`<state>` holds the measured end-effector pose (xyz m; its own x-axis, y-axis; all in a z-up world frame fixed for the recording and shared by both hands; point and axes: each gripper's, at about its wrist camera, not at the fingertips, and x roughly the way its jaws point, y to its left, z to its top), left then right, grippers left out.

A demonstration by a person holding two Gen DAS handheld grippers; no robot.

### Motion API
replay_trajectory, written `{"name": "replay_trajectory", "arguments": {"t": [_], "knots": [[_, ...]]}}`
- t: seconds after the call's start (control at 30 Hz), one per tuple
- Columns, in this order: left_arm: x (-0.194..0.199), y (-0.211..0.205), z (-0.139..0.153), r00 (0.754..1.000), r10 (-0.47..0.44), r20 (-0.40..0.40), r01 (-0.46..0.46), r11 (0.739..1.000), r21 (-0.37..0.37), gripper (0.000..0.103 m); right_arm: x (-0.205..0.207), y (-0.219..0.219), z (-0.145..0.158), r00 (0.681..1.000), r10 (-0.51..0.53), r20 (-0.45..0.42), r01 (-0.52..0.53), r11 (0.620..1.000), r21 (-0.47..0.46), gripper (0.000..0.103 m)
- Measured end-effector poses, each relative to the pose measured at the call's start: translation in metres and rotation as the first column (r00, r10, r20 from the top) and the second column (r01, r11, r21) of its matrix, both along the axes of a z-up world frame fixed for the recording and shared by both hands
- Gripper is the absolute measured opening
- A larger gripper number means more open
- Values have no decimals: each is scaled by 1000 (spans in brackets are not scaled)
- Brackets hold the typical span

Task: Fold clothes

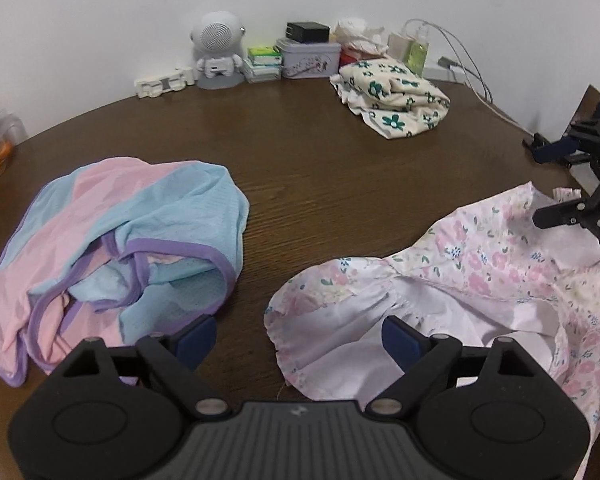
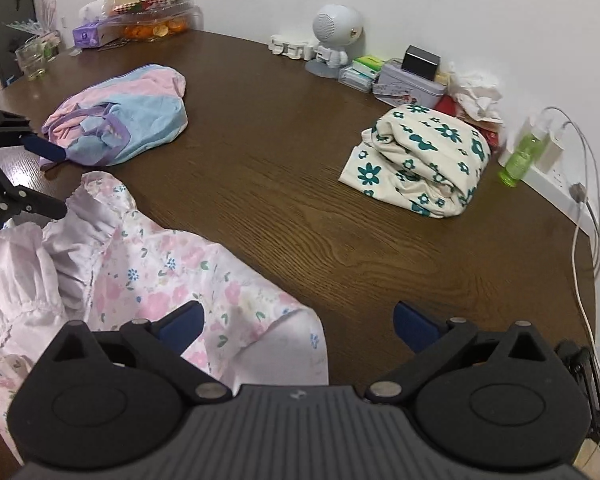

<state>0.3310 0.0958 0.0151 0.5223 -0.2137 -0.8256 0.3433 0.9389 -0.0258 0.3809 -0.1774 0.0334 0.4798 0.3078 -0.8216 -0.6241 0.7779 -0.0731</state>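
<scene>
A pale pink floral garment (image 1: 480, 272) (image 2: 160, 272) lies crumpled at the near edge of the brown table (image 1: 320, 168) (image 2: 300, 200). My left gripper (image 1: 298, 336) (image 2: 56, 180) hovers open above its puffed sleeve end, with nothing between the fingers. My right gripper (image 2: 298, 320) (image 1: 544, 184) is open wide over the garment's other end, one finger above the cloth and the other above bare wood. A pink, blue and purple garment (image 1: 120, 240) (image 2: 120, 120) lies bunched to the left. A folded cream garment with green flowers (image 1: 392, 96) (image 2: 420, 160) rests at the back right.
Along the wall stand a white robot-shaped speaker (image 1: 219, 52) (image 2: 336, 36), a floral tin (image 1: 308, 60), crumpled tissue (image 2: 476, 92), a green bottle (image 2: 520, 156) and cables (image 2: 584, 220). A fruit container (image 2: 152, 20) and a glass (image 2: 32, 60) sit at the far left.
</scene>
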Motion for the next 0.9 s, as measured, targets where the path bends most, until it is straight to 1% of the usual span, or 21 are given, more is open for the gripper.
{"name": "replay_trajectory", "arguments": {"t": [0.17,0.2,0.23,0.27,0.3,0.33,0.37,0.4,0.43,0.47,0.53,0.63,0.7,0.8,0.9], "knots": [[9,-6,-7,999,-40,-9,40,999,14,89,8,4,-8,999,27,-34,-26,999,19,102],[10,-7,-8,999,-42,-7,42,999,15,88,10,5,-10,999,32,-39,-32,999,18,101],[11,-8,-9,999,-45,-5,45,999,14,86,11,5,-12,998,37,-45,-36,999,21,98],[13,-9,-10,999,-44,-6,44,999,19,80,12,5,-14,997,41,-58,-39,999,28,92],[14,-11,-12,999,-49,-11,49,998,28,66,14,5,-16,996,45,-73,-42,998,36,88],[15,-13,-13,998,-54,-15,55,998,38,56,15,5,-18,995,47,-87,-43,998,42,79],[16,-15,-15,998,-59,-16,60,997,44,31,17,5,-20,994,48,-101,-43,998,48,63],[17,-16,-17,998,-63,-17,64,997,50,13,18,4,-22,993,48,-110,-43,998,50,50],[17,-18,-18,998,-68,-18,69,996,56,8,19,5,-24,992,49,-113,-43,998,54,21],[18,-19,-20,997,-72,-17,73,995,62,2,19,5,-25,992,50,-115,-43,997,60,5],[17,-23,-17,997,-74,16,72,994,83,1,20,6,-26,993,57,-107,-51,997,62,5],[19,-25,-5,994,-65,93,54,992,112,0,20,10,-21,996,63,-58,-59,997,57,3],[25,-22,7,988,-39,148,22,993,117,0,24,12,-15,998,54,-19,-52,996,68,3],[37,-18,27,972,-11,233,-23,990,142,0,36,14,-2,999,33,37,-36,995,89,3],[53,-16,39,951,21,308,-80,980,181,0,53,17,7,996,-14,84,4,993,119,3]]}}
